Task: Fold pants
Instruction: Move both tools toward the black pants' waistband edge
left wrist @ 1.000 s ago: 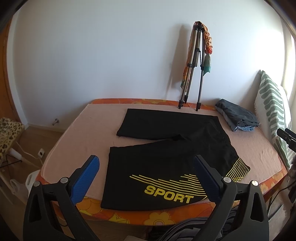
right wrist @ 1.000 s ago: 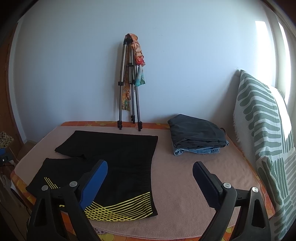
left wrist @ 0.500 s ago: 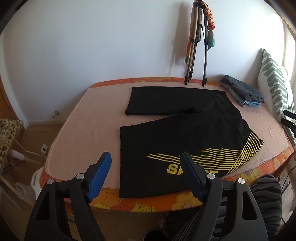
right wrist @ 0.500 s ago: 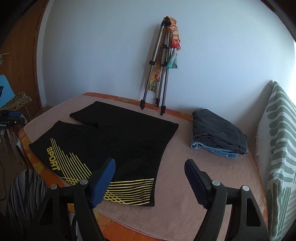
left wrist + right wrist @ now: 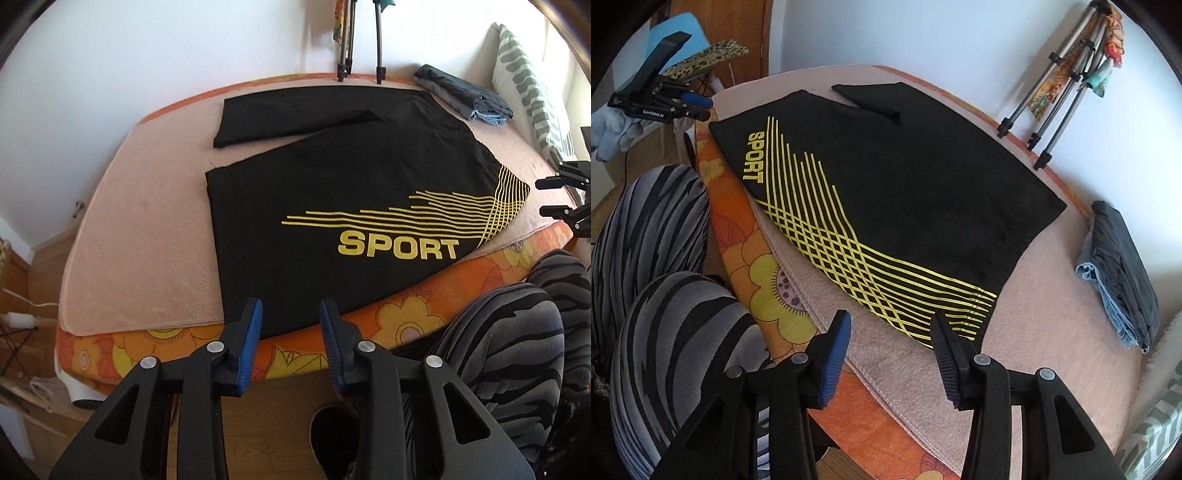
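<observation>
Black pants (image 5: 351,177) with yellow stripes and a "SPORT" print lie flat on a pink blanket (image 5: 147,229), legs spread apart. My left gripper (image 5: 291,314) hovers over the near hem of the printed leg. Its jaws are closing, the hem edge shows in the gap, and the pads do not press on it. In the right wrist view, my right gripper (image 5: 890,325) hangs just short of the striped waist corner of the pants (image 5: 905,177). Its jaws are also closing, over blanket (image 5: 1034,332) and cloth edge, gripping nothing.
A folded pile of grey and denim clothes (image 5: 1123,273) lies at the far side, by a green-striped pillow (image 5: 532,92). A tripod (image 5: 1056,92) leans on the wall. The person's striped trouser legs (image 5: 517,332) stand against the flowered mattress edge (image 5: 424,314).
Both grippers have sunk towards the near edge of the bed and tilted downward. Both pairs of jaws have narrowed from wide apart. The right view has rolled.
</observation>
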### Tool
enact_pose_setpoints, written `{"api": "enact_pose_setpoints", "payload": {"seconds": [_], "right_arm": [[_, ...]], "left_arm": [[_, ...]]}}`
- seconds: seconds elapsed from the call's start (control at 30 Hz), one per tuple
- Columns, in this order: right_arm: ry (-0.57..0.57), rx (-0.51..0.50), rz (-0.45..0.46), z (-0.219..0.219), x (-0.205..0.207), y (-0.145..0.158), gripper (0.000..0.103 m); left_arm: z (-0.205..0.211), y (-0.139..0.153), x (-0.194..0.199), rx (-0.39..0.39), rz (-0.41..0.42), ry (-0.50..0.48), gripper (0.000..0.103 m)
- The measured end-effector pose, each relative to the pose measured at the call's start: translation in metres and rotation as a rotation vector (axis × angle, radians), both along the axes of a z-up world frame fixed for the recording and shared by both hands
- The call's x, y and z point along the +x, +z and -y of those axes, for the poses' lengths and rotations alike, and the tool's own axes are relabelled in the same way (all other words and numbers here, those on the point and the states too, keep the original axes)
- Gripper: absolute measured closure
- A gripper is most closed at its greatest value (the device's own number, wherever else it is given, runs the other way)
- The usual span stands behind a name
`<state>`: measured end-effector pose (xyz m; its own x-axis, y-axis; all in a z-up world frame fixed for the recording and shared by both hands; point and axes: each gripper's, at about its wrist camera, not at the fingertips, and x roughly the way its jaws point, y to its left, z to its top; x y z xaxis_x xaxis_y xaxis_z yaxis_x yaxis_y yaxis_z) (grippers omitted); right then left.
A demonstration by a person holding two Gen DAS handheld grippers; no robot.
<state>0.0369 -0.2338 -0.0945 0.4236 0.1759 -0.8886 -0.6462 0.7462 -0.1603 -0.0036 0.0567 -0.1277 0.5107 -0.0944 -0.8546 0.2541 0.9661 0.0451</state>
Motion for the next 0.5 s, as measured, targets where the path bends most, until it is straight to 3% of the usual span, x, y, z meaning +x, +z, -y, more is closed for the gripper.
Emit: {"api": "enact_pose_setpoints", "payload": {"seconds": [0.27,0.5], "right_arm": [[0.057,-0.007,-0.064,-0.015,0.008,-0.023,0.06],[0.084,-0.047,-0.08,-0.02,0.016,-0.032,0.065]], "left_arm": [[0.01,-0.016,-0.001,0.098,-0.036,-0.088,0.077],[0.014,-0.022,0.006,0.123,-0.036,-0.13,0.077]]}}
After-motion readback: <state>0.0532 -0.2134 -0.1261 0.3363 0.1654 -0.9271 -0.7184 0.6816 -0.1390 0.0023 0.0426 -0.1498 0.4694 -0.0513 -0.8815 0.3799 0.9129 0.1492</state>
